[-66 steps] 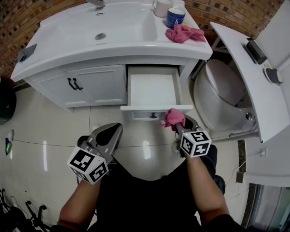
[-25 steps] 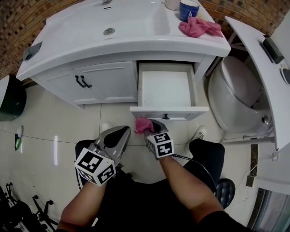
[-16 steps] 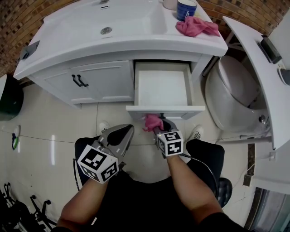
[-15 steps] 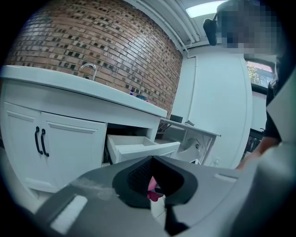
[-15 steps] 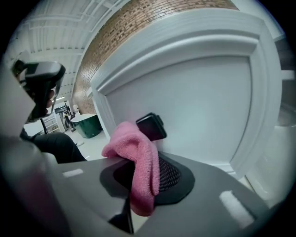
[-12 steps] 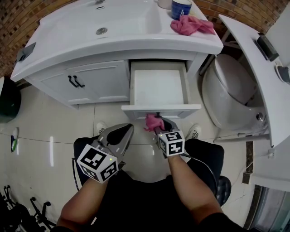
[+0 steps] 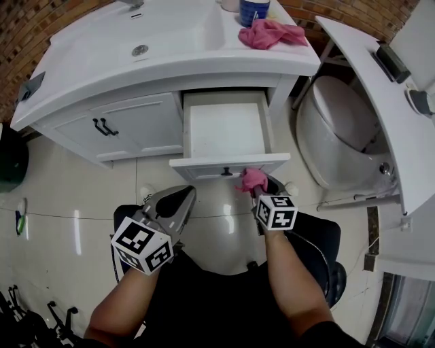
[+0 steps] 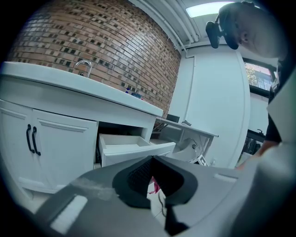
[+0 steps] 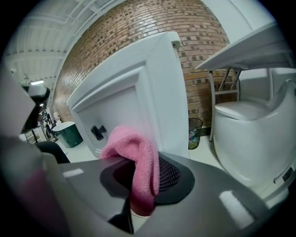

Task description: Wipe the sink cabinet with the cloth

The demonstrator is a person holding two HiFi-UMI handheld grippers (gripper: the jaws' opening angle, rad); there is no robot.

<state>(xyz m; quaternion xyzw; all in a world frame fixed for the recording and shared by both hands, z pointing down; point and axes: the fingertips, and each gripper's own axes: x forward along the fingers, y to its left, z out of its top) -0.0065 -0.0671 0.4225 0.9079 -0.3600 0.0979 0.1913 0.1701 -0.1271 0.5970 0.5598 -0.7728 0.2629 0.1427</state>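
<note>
The white sink cabinet (image 7: 129, 126) has its drawer (image 7: 224, 129) pulled out. My right gripper (image 7: 262, 185) is shut on a pink cloth (image 7: 252, 179) and holds it against the right part of the drawer front (image 7: 204, 166), right of the black knob (image 7: 226, 172). In the right gripper view the cloth (image 9: 141, 162) drapes over the shut right gripper (image 9: 143, 172), close to the drawer front (image 9: 134, 102) and knob (image 9: 98, 132). My left gripper (image 7: 178, 198) hangs shut and empty over the floor, below the drawer's left corner; the left gripper (image 8: 151, 163) shows nothing between its jaws.
A second pink cloth (image 7: 268, 32) and a blue cup (image 7: 253, 12) sit on the counter's right end. A toilet (image 7: 333, 132) stands right of the drawer, under a white shelf (image 7: 377, 95). A green bin (image 7: 8, 160) is at far left. The person's legs are below the grippers.
My right gripper has slid the cloth rightward along the drawer front, from left of the knob to its right. The left gripper has stayed put and shut.
</note>
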